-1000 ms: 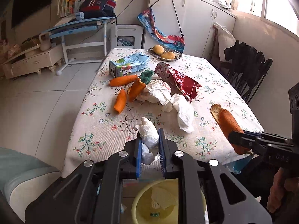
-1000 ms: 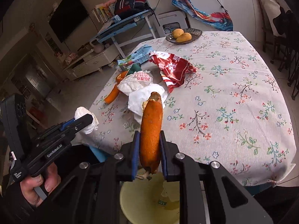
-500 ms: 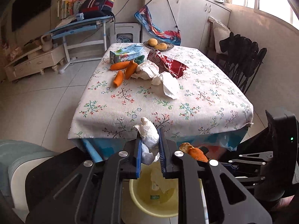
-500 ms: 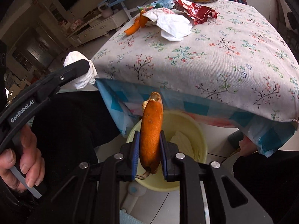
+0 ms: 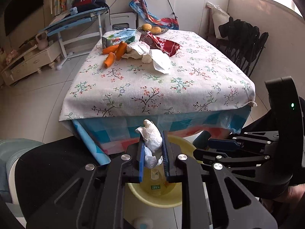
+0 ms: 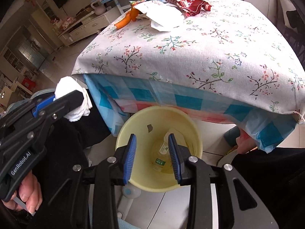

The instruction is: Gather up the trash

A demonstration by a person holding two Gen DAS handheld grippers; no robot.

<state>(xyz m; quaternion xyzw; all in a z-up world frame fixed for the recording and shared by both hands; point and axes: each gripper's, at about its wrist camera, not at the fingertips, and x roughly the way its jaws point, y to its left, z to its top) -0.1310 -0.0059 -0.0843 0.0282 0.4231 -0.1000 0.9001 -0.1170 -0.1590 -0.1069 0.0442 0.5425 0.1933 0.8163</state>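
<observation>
My left gripper (image 5: 152, 143) is shut on a crumpled white tissue (image 5: 152, 139) and holds it over the near rim of the yellow bin (image 5: 158, 200); it also shows in the right wrist view (image 6: 70, 99) with the tissue (image 6: 66, 87). My right gripper (image 6: 152, 145) is open and empty above the yellow bin (image 6: 133, 126), which holds a clear plastic container (image 6: 162, 150). On the table lie white paper wrappers (image 5: 160, 61), a red snack bag (image 5: 162, 43), carrots (image 5: 114, 51) and a carton (image 5: 118, 37).
The floral-cloth table (image 5: 171, 87) stands just beyond the bin, with a fruit bowl (image 5: 155, 28) at its far end. Black folding chairs (image 5: 246, 42) stand right of it. A desk (image 5: 76, 19) and low cabinet (image 5: 28, 61) are at the left.
My right gripper opened and the orange peel it held is gone from its jaws. Both grippers dropped lower toward the bin.
</observation>
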